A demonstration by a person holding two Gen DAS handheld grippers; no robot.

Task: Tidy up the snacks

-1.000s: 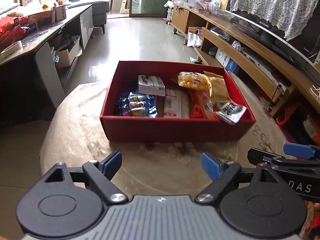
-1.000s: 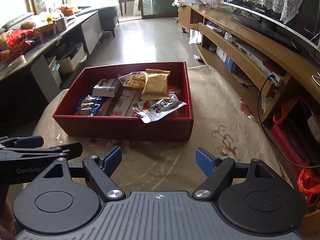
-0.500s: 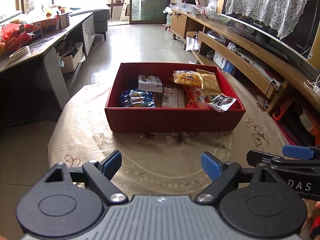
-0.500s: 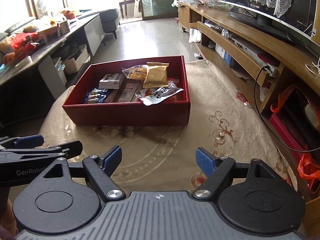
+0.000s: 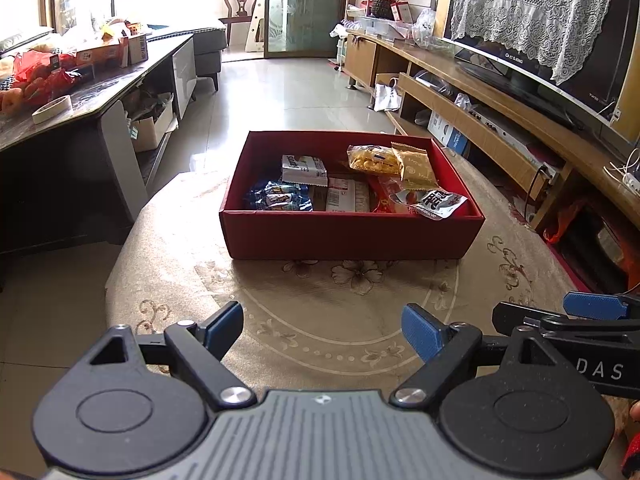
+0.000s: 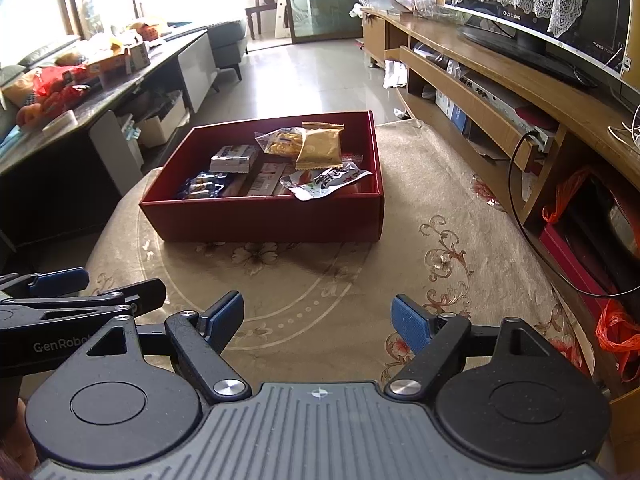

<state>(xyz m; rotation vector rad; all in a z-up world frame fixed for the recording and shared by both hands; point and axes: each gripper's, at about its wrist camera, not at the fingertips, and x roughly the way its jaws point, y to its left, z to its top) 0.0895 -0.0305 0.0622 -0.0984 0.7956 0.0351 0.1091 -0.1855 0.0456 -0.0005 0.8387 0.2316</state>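
Left tool (image 5: 322,326): blue pads spread wide with nothing between them, hanging over the beige flower-patterned rug-like cover (image 5: 320,312) well short of the box.
Right tool (image 6: 318,320): likewise spread and empty; in the left view only its blue-tipped fingers (image 5: 592,306) show at the right edge.
Open red cardboard box (image 5: 348,234): sits on the patterned cover, apart from both tools.
Snacks in the box: blue wrapped candy packet (image 5: 280,198) at the near left, white-and-grey packet (image 5: 304,168) behind it, flat white bar wrapper (image 5: 346,196) in the middle, clear bag of yellow puffs (image 5: 374,158) and gold foil sachet (image 5: 416,168) at the far right, white packet with dark lettering (image 5: 434,202) lying on the near right corner.
Left view only: roll of tape (image 5: 52,104) on the dark worktop (image 5: 100,88) – and a red wrapper under the white packet.
Right view only: the box's right outer wall (image 6: 379,184), an orange plastic bag (image 6: 618,336) by the wooden TV stand (image 6: 520,76), a black cable – and the left tool's arm (image 6: 60,312) marked GenRobot.
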